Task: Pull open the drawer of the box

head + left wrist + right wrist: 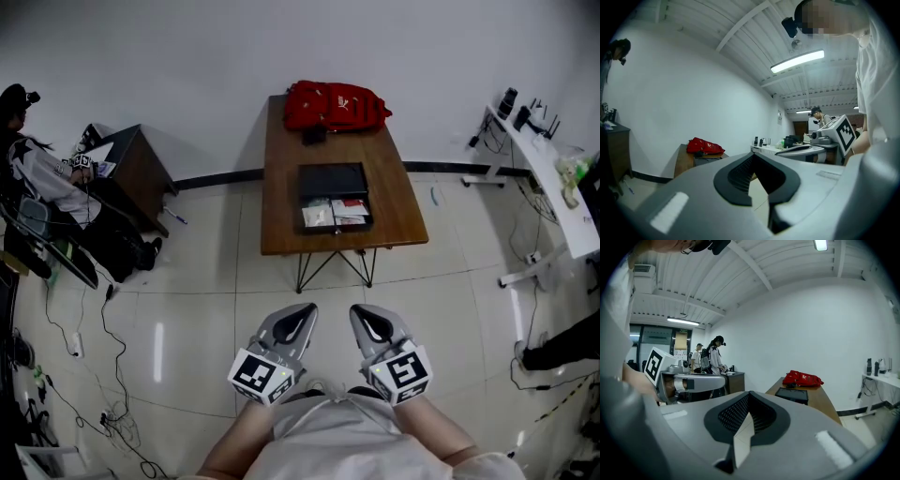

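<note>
Count, tools: two. The left gripper (pixel 298 314) and the right gripper (pixel 366 317) are side by side at the 6 o'clock edge of the head view.
Count, furniture: one wooden table (pixel 281 187) at 12 o'clock of the grippers and well apart from them; one dark desk (pixel 141 169) at 10 o'clock; one white desk (pixel 553 178) at 2 o'clock.
Count, task items: one black box (pixel 332 180) mid-table, with one drawer (pixel 335 214).
Drawer: stands pulled out on the box's 6 o'clock side, with flat packets inside, too small to count.
Count, other: one red bag (pixel 333 105) at 12 o'clock of the box, at the table's far end.
Left gripper state: jaw tips together, nothing between them.
Right gripper state: jaw tips together, nothing between them.
Hand pose: both forearms (pixel 239 441) are drawn in close to the body, and the grippers point towards 12 o'clock, about level.
</note>
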A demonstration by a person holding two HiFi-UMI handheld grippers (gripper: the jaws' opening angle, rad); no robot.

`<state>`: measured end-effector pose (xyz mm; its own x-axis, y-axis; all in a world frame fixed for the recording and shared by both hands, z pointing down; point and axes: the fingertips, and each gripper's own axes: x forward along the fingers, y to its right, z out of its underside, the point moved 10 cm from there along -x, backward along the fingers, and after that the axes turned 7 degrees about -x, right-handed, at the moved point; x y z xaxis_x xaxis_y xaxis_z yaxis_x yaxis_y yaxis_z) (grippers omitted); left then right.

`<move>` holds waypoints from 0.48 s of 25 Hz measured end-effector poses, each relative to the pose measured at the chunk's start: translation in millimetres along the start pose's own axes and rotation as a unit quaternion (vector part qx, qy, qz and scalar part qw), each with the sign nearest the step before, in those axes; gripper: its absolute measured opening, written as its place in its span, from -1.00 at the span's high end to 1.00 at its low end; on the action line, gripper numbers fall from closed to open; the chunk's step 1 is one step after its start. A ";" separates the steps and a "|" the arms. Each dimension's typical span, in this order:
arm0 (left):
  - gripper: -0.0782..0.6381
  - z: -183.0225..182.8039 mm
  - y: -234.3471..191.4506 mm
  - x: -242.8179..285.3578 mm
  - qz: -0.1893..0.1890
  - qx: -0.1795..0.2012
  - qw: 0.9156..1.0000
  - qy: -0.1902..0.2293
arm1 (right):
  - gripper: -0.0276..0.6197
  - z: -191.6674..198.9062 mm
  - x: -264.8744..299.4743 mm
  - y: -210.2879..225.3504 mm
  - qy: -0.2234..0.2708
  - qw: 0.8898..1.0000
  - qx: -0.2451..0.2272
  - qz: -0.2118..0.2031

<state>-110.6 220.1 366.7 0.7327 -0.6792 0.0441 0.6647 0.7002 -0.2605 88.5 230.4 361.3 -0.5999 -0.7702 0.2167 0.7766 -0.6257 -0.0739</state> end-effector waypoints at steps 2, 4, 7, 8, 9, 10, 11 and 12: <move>0.78 -0.7 6.8 2.6 -0.005 0.003 1.000 0.003 | 0.90 0.3 -3.5 4.4 -0.003 1.000 0.002 -0.004; 0.78 0.7 13.0 5.2 -0.010 0.002 1.000 0.004 | 0.90 0.6 -7.4 8.1 -0.003 1.000 -0.006 -0.007; 0.78 1.8 20.3 10.1 -0.018 -0.003 1.000 0.009 | 0.90 3.6 -13.0 13.8 -0.001 1.000 -0.026 -0.014; 0.78 1.8 22.5 12.2 -0.018 -0.003 1.000 0.009 | 0.90 4.3 -14.7 16.2 0.000 0.999 -0.029 -0.016; 0.78 1.8 24.6 14.5 -0.017 -0.003 1.000 0.008 | 0.90 4.6 -16.3 18.6 0.000 0.999 -0.030 -0.016; 0.78 1.9 26.5 16.6 -0.015 -0.002 1.000 0.006 | 0.90 4.6 -17.6 21.1 0.000 0.999 -0.030 -0.015; 0.78 1.9 28.2 18.3 -0.013 -0.002 1.000 0.005 | 0.90 4.6 -18.6 23.2 -0.001 1.000 -0.028 -0.015; 0.78 1.8 29.3 19.3 -0.012 -0.002 1.000 0.005 | 0.90 4.5 -19.0 24.7 -0.002 1.000 -0.026 -0.014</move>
<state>-76.7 227.9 361.7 0.7153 -0.6976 0.0407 0.6813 0.6832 -0.2628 119.8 230.1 359.7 -0.6202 -0.7519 0.2235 0.7485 -0.6525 -0.1182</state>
